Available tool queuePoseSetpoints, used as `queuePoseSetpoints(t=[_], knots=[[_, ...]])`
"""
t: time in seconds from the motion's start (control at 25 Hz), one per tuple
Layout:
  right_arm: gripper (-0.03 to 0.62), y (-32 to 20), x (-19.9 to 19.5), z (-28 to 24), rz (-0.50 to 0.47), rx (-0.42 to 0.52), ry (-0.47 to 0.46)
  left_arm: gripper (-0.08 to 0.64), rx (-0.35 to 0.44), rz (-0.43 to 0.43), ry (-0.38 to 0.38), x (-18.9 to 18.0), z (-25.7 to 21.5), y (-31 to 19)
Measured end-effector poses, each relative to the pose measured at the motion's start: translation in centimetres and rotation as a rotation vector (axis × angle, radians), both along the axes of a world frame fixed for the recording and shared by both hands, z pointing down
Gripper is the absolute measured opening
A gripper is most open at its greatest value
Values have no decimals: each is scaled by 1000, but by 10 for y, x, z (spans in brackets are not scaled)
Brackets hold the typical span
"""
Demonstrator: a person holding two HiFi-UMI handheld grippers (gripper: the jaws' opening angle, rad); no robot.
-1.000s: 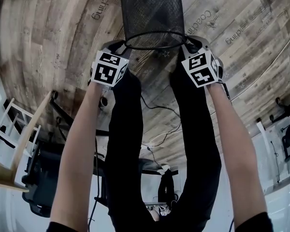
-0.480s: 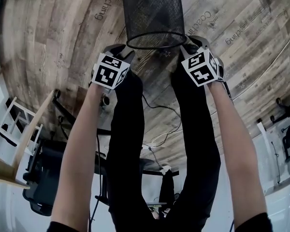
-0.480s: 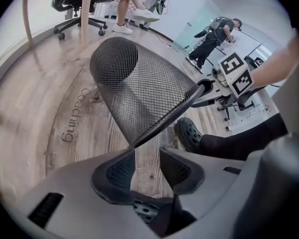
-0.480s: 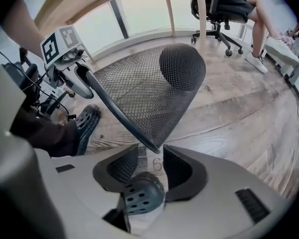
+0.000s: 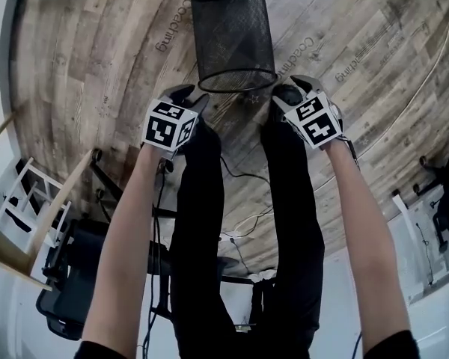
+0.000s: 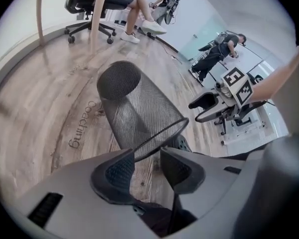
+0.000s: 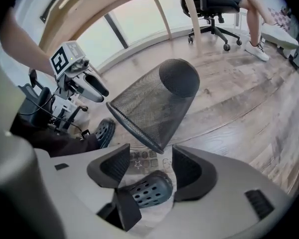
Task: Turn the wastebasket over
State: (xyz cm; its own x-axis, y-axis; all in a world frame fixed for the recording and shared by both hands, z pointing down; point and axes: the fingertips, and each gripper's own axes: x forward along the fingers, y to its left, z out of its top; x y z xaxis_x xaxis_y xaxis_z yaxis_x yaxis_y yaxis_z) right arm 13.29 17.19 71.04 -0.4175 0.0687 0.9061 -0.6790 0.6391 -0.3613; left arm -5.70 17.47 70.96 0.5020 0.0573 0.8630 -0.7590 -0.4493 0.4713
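The black mesh wastebasket (image 5: 232,36) stands upside down on the wooden floor, closed base on top and wide rim (image 5: 237,81) below. It also shows in the left gripper view (image 6: 139,113) and the right gripper view (image 7: 159,103). My left gripper (image 5: 188,94) hovers just above the rim's left side. Its jaws (image 6: 148,156) have just been opening, and the rim wire shows through the gap, untouched by the pads. My right gripper (image 5: 288,90) hangs by the rim's right side. Its jaws (image 7: 150,151) have just been opening wide and hold nothing.
The person's dark perforated shoes (image 7: 149,190) stand right beside the rim. Printed lettering (image 5: 172,25) runs across the floor planks. Office chairs (image 6: 92,4), a seated person, a wooden leg (image 6: 97,14), floor cables (image 5: 243,174) and white racks (image 5: 30,193) surround the spot.
Both grippers have lifted off the basket's rim and their jaws have parted. The basket stays inverted on the floor and now sits farther from them in the head view.
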Motion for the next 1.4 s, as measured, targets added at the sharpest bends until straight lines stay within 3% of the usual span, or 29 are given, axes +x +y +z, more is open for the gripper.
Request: queuePoseSetpoints(t=[0.28,0.6,0.88,1.12,1.4], knots=[[290,-51,3,-7,151,-10,-8,209,10,-85,58,15,-16,-50],[313,-79,-25,-2,275,-63,-75,333,-44,-211,78,10,-7,-79],[313,-88,-35,1,280,-81,-71,388,-108,-363,82,7,-4,-72],[313,-102,-41,1,262,-73,-70,407,-54,-355,5,15,5,-75],[313,-114,-43,4,257,-70,-76,426,-70,-368,-53,11,20,-78]])
